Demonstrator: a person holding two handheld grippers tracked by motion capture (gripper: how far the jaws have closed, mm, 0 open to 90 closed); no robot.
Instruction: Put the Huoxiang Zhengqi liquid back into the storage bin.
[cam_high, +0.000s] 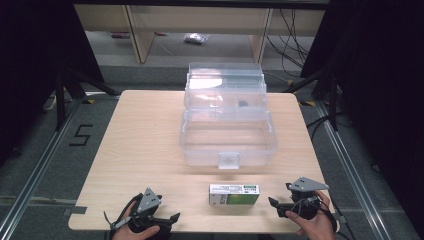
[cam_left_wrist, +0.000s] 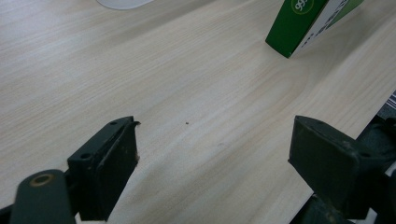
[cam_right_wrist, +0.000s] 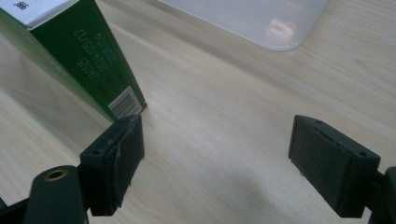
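A pale wooden table (cam_high: 140, 150) stands on a grey floor, with dark curtains at both sides. Near its front edge the right gripper (cam_high: 280, 205) rests low with its jaws spread wide and nothing between them; the left gripper (cam_high: 167, 220) is likewise wide open and empty. Between the two lies a green-and-white carton (cam_high: 234, 194) — flat, its long axis running left to right, so each gripper faces one short end. The right gripper looks nearer: in its own view one jaw sits just beside the carton's barcode corner. Beyond stands a clear plastic box (cam_high: 227, 135), lid raised.
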